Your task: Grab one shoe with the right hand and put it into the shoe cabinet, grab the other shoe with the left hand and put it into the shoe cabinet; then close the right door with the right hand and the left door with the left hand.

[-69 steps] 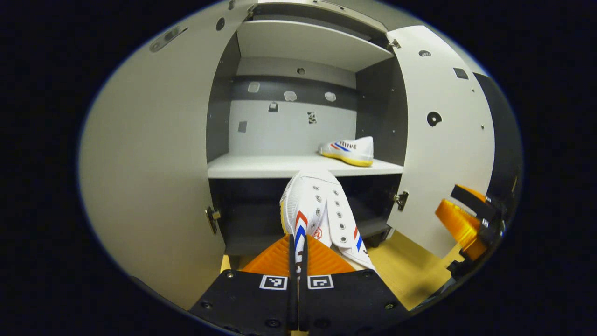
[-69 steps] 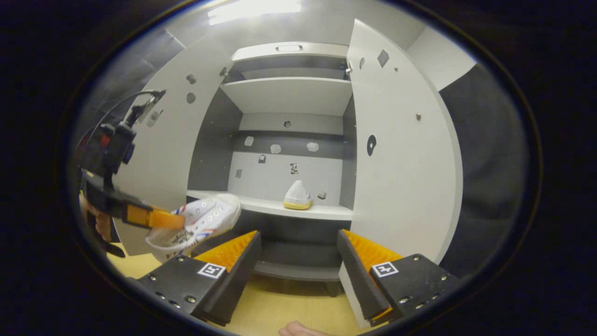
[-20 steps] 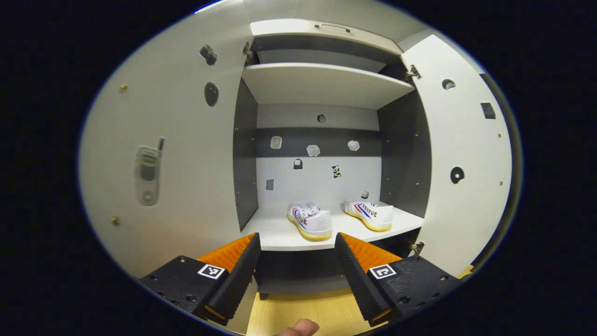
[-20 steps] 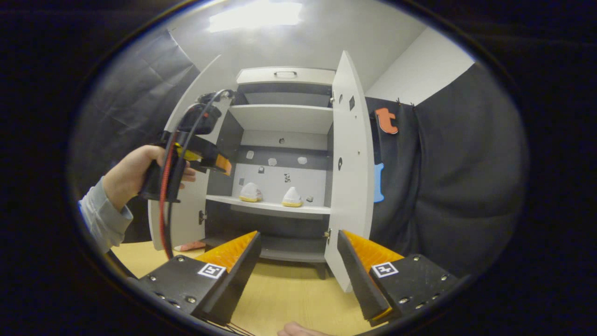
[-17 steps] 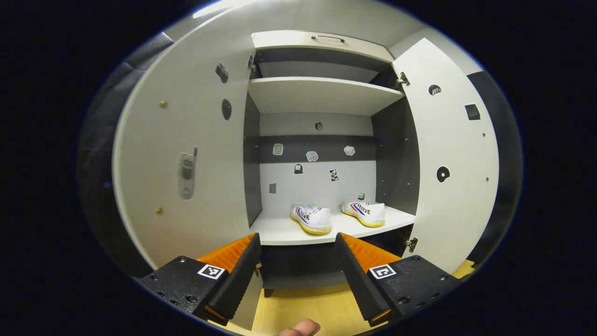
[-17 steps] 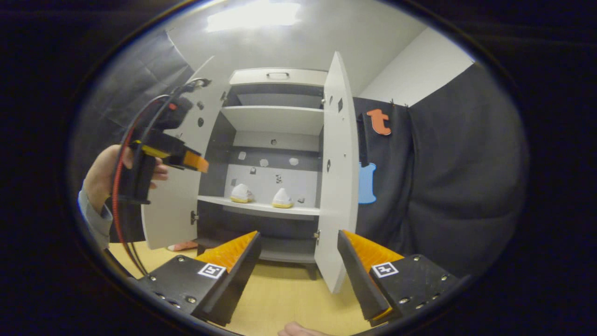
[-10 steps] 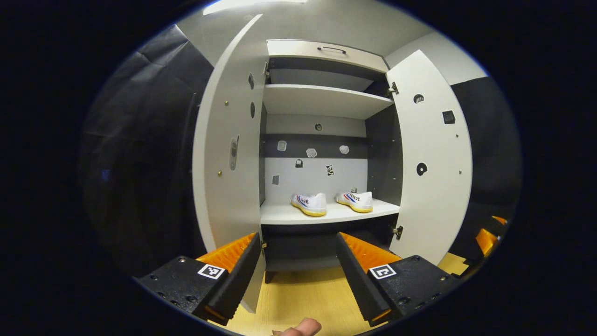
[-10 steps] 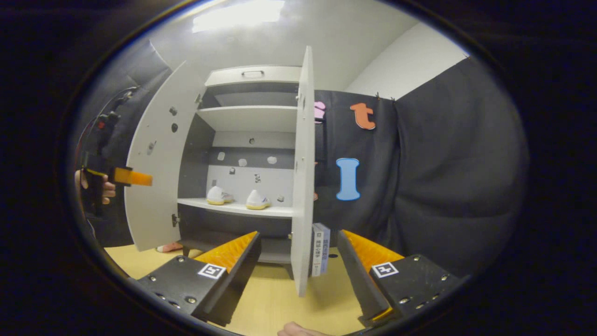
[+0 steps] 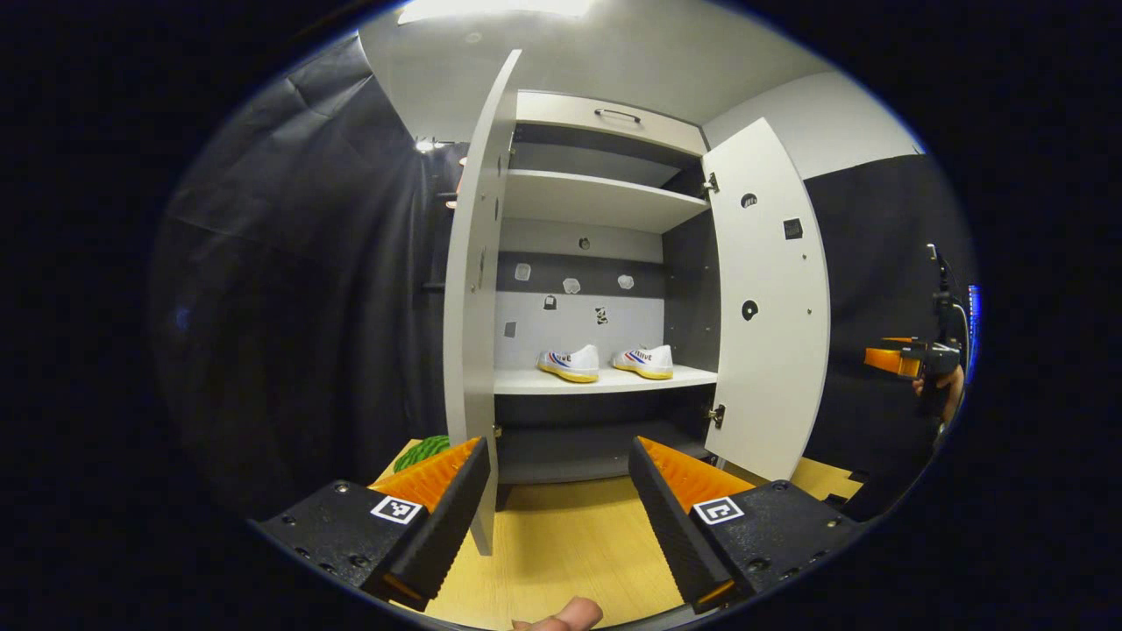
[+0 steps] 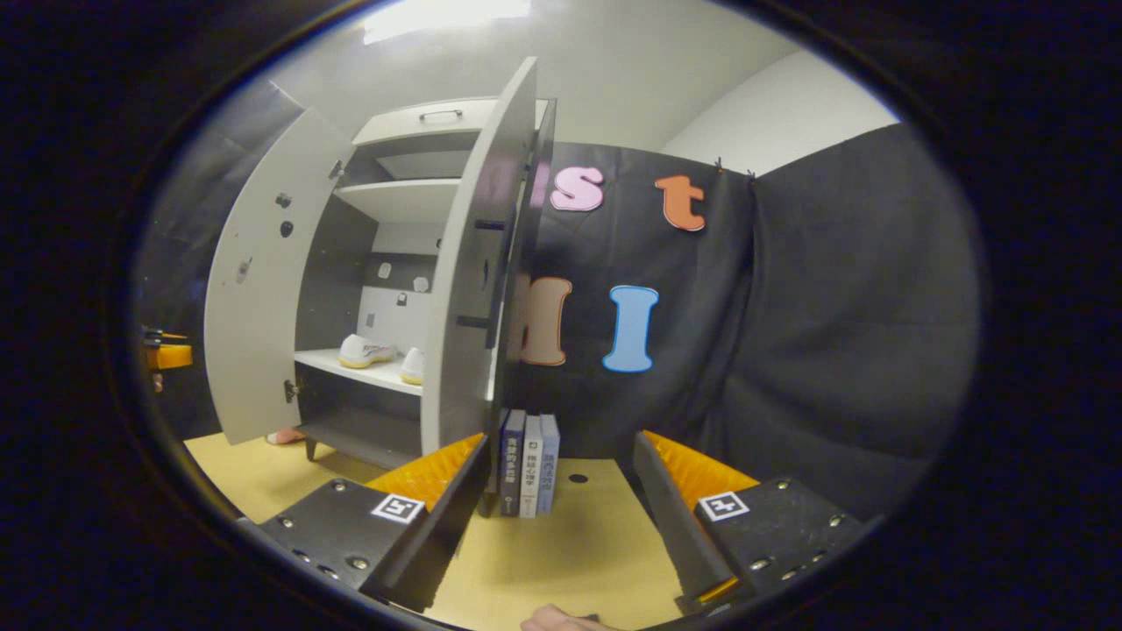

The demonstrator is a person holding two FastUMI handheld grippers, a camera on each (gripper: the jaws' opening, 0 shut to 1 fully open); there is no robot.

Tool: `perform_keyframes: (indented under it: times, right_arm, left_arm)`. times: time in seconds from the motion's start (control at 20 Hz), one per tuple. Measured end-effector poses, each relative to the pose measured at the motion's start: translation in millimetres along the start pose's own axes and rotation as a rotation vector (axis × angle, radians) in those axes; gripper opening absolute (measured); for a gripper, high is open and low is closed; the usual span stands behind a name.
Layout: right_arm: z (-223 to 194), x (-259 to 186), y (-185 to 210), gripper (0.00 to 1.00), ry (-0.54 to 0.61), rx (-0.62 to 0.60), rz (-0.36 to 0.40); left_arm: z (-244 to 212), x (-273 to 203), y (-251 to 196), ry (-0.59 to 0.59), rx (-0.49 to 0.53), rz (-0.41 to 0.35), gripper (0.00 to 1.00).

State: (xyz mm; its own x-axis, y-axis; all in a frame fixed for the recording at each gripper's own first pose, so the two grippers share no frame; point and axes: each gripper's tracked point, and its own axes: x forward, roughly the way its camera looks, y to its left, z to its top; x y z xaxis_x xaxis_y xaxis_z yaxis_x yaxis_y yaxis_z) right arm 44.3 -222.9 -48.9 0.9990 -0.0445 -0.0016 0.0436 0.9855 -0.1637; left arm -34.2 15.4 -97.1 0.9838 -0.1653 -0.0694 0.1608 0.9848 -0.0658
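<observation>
A booth hung with black cloth [image 10: 833, 333] on its walls, creased and draped, under a pale ceiling [image 10: 614, 61] where a bright light panel [image 10: 447, 10] glows at the top of the right gripper view. A white wall [image 10: 771, 105] rises above the cloth at upper right. The floor is light yellow wood [image 10: 570, 552]. Three books [image 10: 526, 464] stand upright on it against the cloth, at lower centre. A green striped object [image 9: 422, 451] lies at lower left of the left gripper view.
</observation>
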Motion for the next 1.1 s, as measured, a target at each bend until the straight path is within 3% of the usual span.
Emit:
perform_keyframes:
  times: [0.1,0.3,0.5,0.65,0.8,1.1]
  right_arm:
    - [8,22,-22,0.98,0.027,0.005,0.01]
    - [26,65,-53,0.98,0.059,0.086,-0.025]
    - [45,87,-51,0.98,0.058,0.128,-0.051]
    - [61,95,-36,0.98,0.048,0.171,-0.053]
    - [78,100,-28,0.99,0.02,0.081,-0.082]
    - [94,96,28,0.98,0.044,0.095,0.001]
  left_arm:
    - [5,-10,6,-0.016,0.013,0.009,0.93]
    - [14,-27,8,-0.045,-0.012,-0.012,0.96]
    - [13,-34,6,-0.042,-0.019,-0.054,0.96]
    - [12,-36,11,-0.041,-0.023,-0.056,0.96]
    - [13,-44,21,-0.05,-0.023,-0.039,0.96]
    - [26,-59,28,-0.104,-0.018,-0.049,0.94]
